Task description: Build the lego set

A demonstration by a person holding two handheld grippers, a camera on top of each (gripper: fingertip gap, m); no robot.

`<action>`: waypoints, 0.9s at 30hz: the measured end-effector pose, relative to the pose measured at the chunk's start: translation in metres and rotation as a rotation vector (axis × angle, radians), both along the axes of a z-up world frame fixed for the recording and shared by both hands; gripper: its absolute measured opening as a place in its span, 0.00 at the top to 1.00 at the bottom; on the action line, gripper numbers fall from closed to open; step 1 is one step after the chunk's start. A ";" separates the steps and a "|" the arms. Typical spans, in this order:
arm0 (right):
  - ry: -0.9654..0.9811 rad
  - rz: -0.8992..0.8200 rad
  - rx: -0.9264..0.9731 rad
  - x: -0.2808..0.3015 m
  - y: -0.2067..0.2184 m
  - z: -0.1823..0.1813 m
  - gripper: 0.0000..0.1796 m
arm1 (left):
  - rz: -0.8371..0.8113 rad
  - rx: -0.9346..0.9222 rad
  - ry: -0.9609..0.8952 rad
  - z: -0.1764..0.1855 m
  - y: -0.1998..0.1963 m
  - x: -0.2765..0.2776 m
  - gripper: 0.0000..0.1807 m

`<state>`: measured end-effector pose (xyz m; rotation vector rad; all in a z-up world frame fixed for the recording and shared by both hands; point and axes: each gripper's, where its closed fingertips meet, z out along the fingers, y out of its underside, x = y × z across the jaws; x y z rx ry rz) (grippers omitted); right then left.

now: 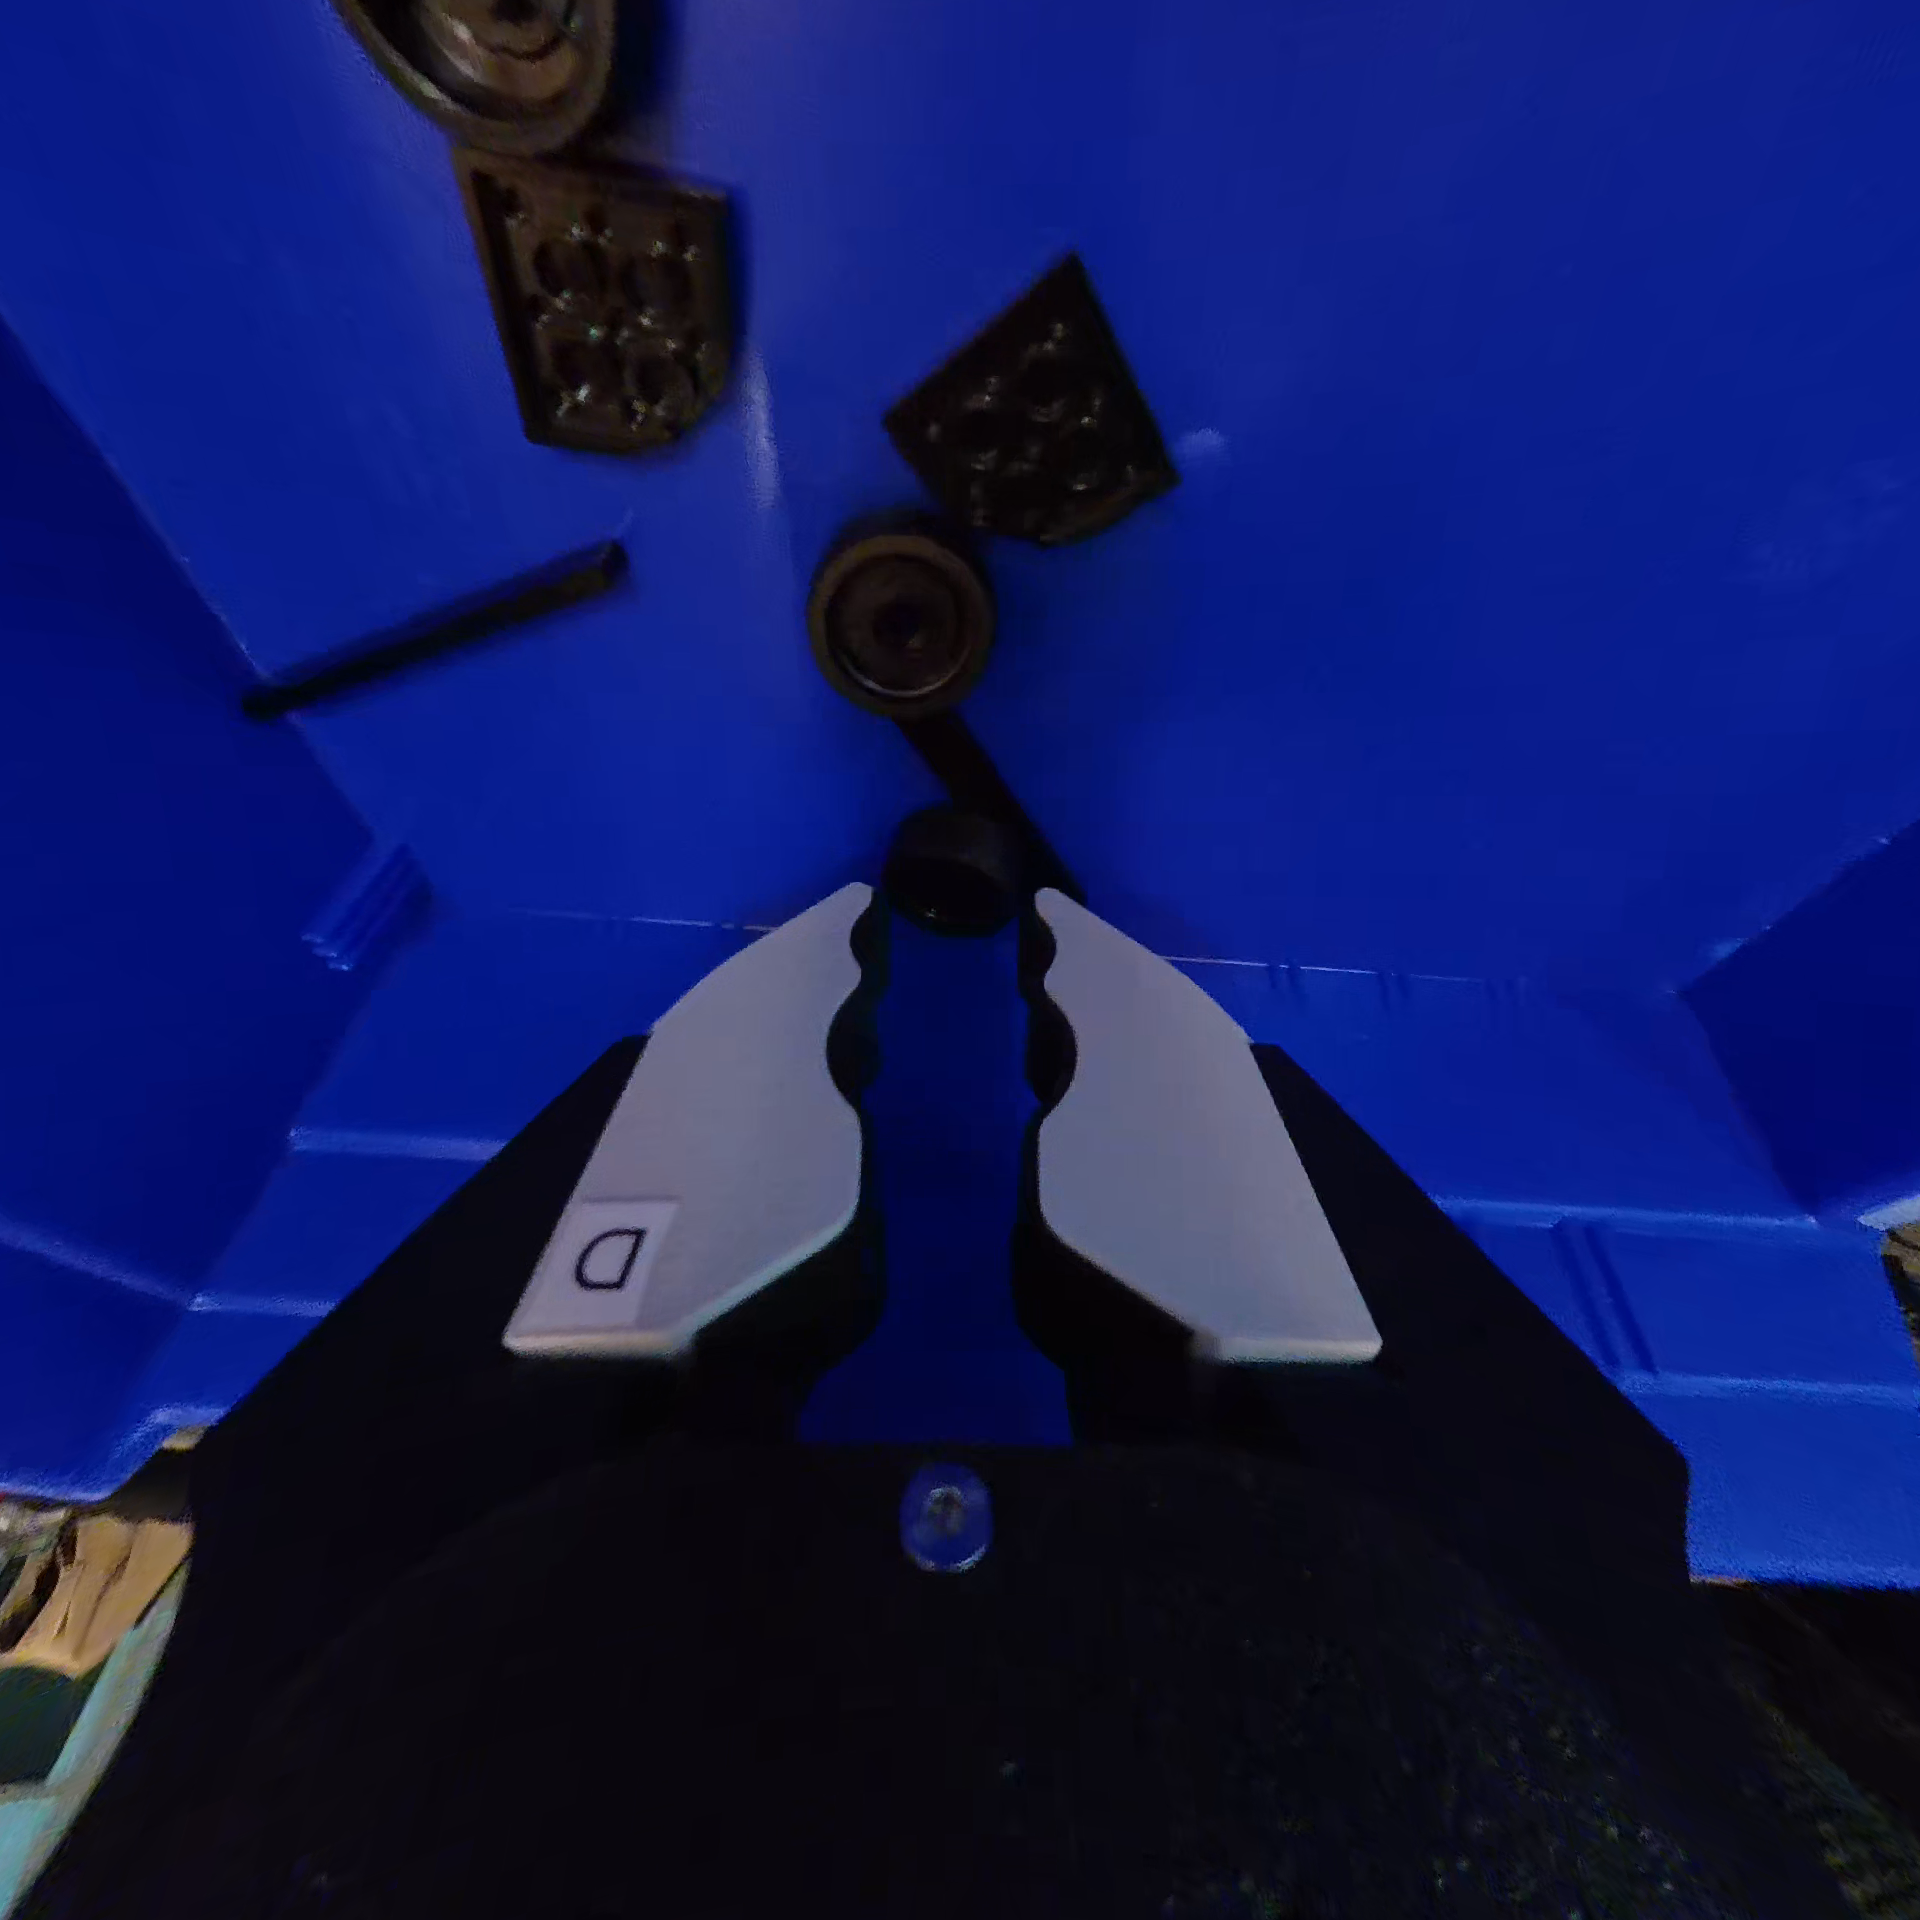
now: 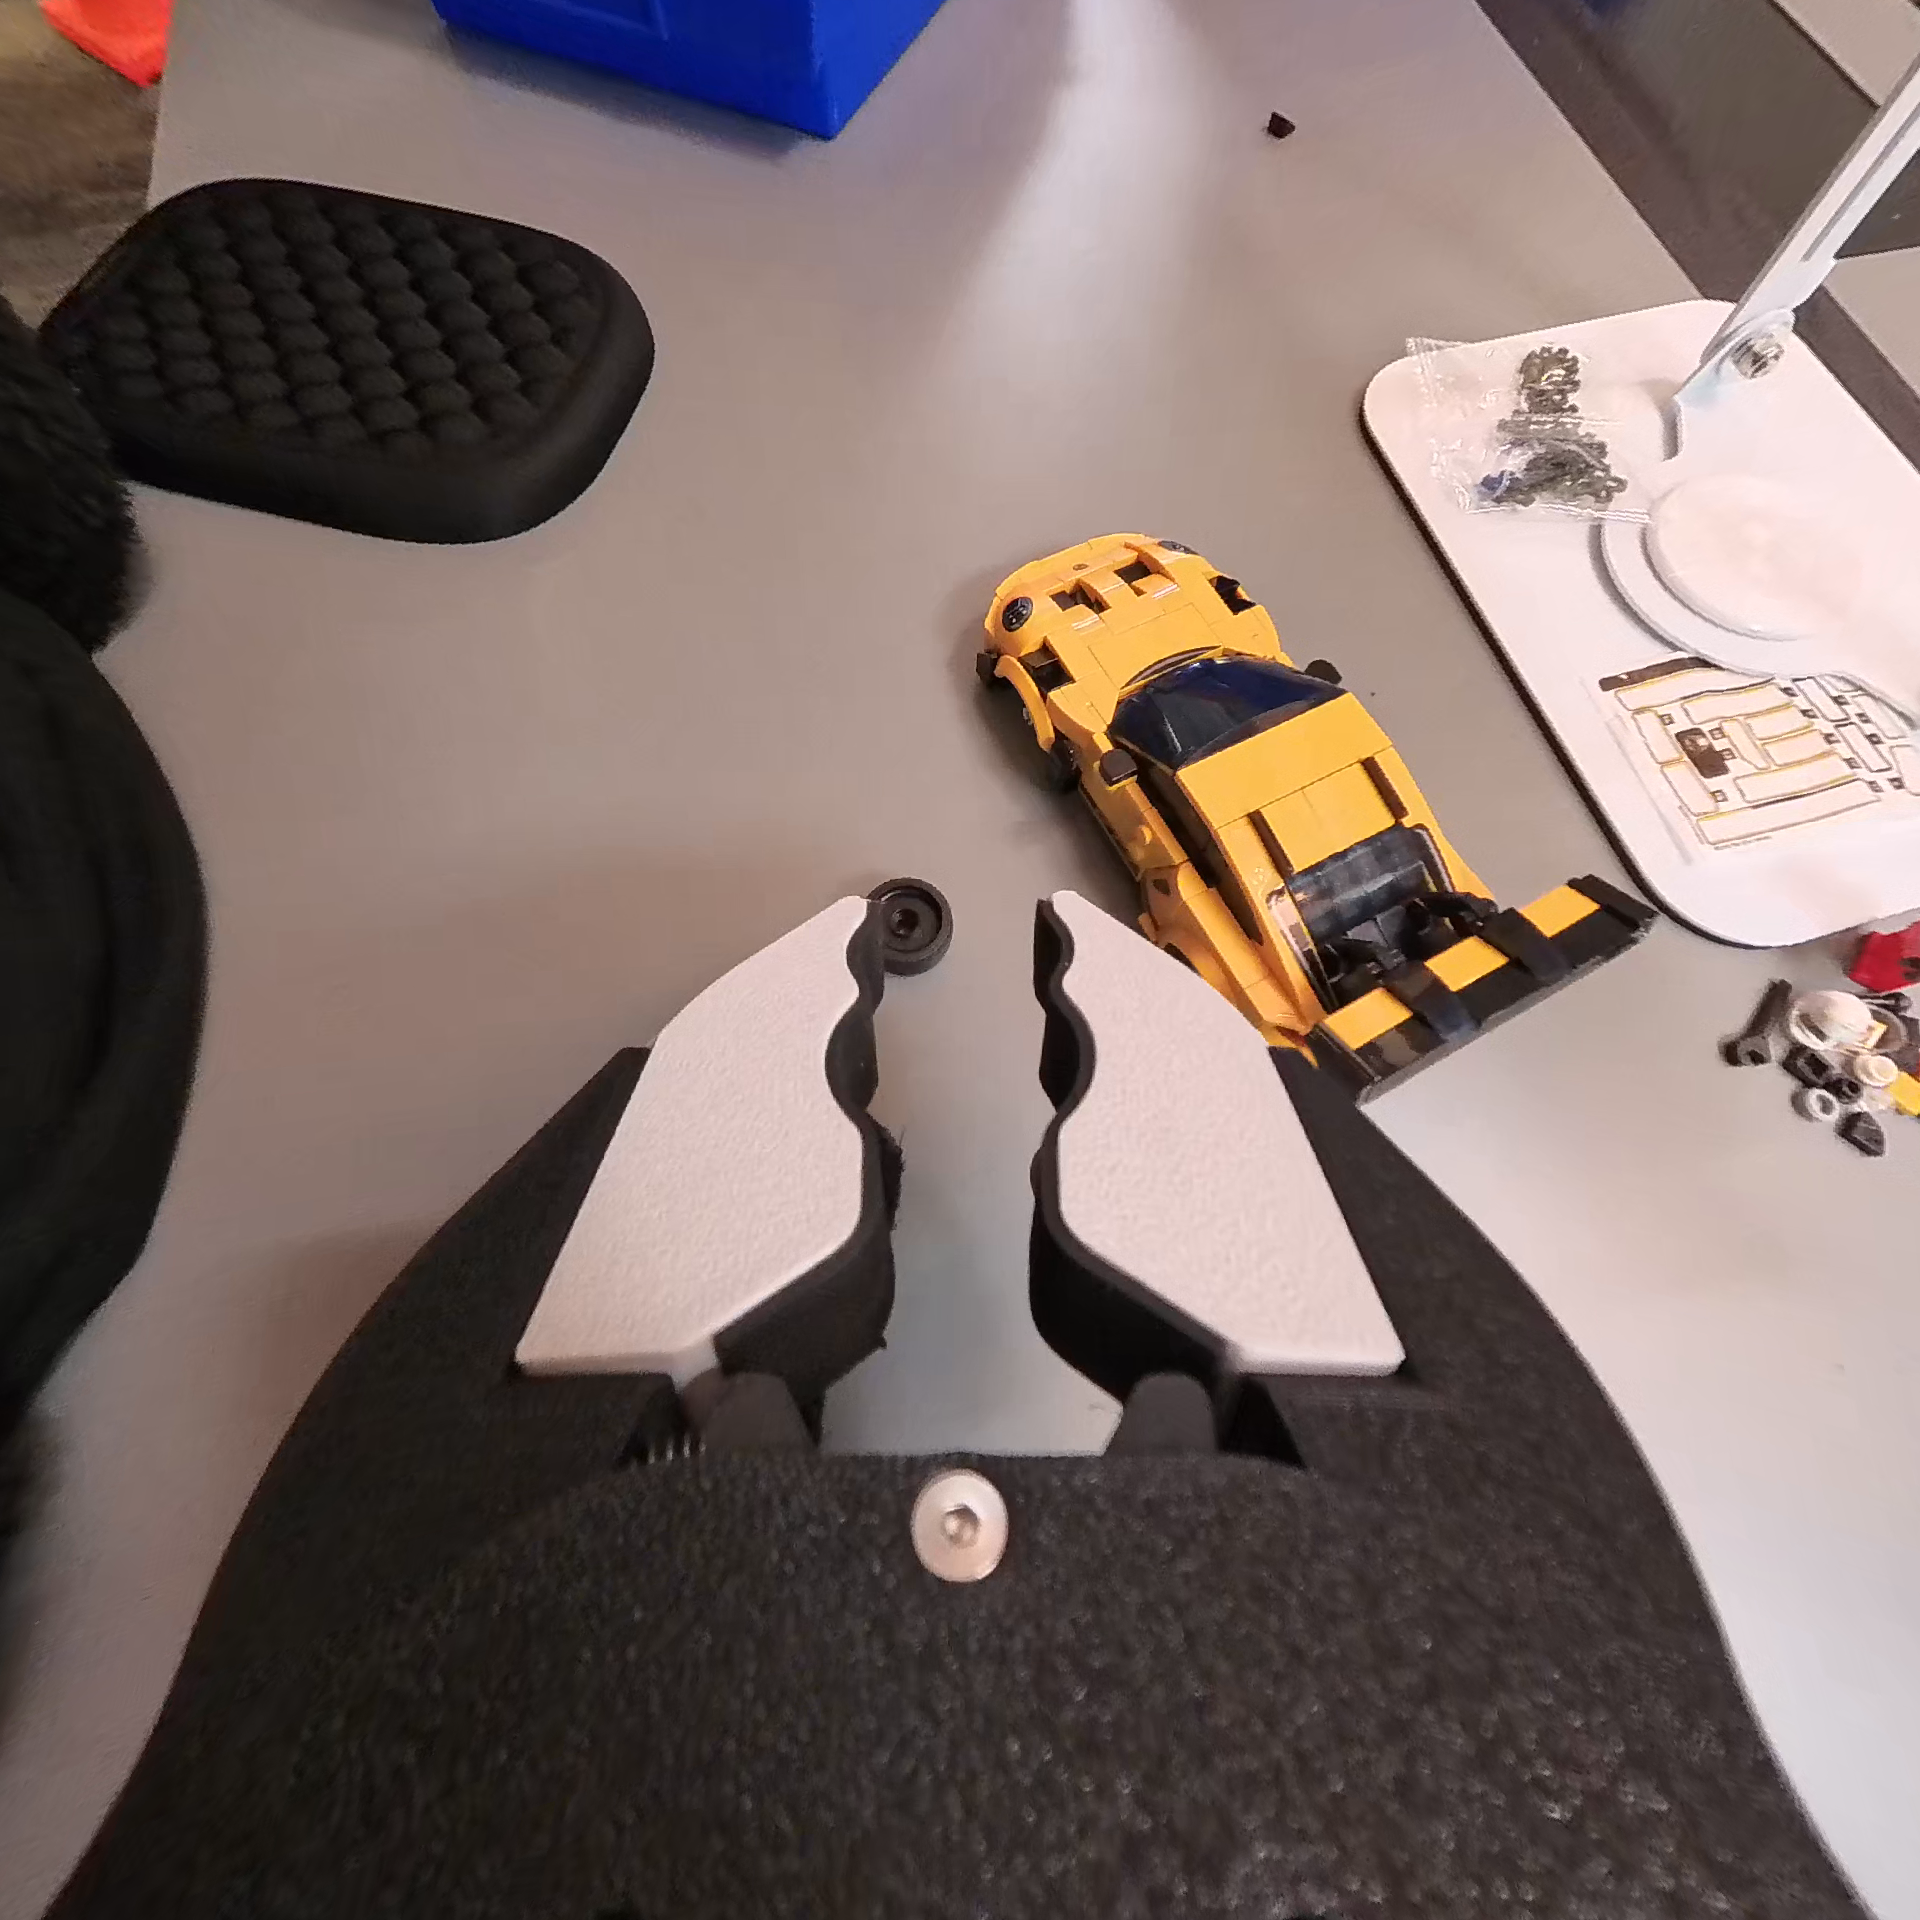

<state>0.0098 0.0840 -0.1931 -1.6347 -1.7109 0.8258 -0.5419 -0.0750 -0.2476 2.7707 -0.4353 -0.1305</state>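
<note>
In the left wrist view my left gripper [image 1: 951,914] is open inside a blue bin [image 1: 1455,520]. Its fingertips stand either side of a small black round piece [image 1: 945,868]; I cannot tell if they touch it. A black wheel [image 1: 902,623], two dark plates [image 1: 608,301] [image 1: 1034,410] and a black axle rod [image 1: 436,634] lie farther in. In the right wrist view my right gripper [image 2: 951,925] is open and empty over the grey table [image 2: 727,675]. A small black tyre [image 2: 909,925] lies by its left fingertip. The yellow lego car [image 2: 1247,769] sits just right of it.
The blue bin [image 2: 727,52] stands at the table's far edge. A black textured pad [image 2: 343,353] lies far left. A white stand base [image 2: 1766,582] at right bears a bag of parts [image 2: 1527,436] and a sticker sheet [image 2: 1756,758]. Loose small pieces [image 2: 1829,1049] lie at the right edge. The gap from one gripper's tips to the other's is roughly 60 cm. From the left gripper's tips to the black wheel [image 1: 902,623] is close to 5 cm.
</note>
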 end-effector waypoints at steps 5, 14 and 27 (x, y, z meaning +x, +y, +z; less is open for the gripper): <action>0.032 -0.005 0.013 0.002 -0.003 0.005 0.86 | -0.069 0.272 -0.156 0.042 0.026 0.048 0.87; 0.249 0.086 -0.007 -0.037 -0.033 0.052 0.87 | -0.341 1.014 -1.194 0.194 0.069 0.327 0.87; 0.442 0.156 0.206 -0.063 -0.055 0.117 0.85 | -0.313 0.947 -1.685 0.174 0.095 0.467 0.87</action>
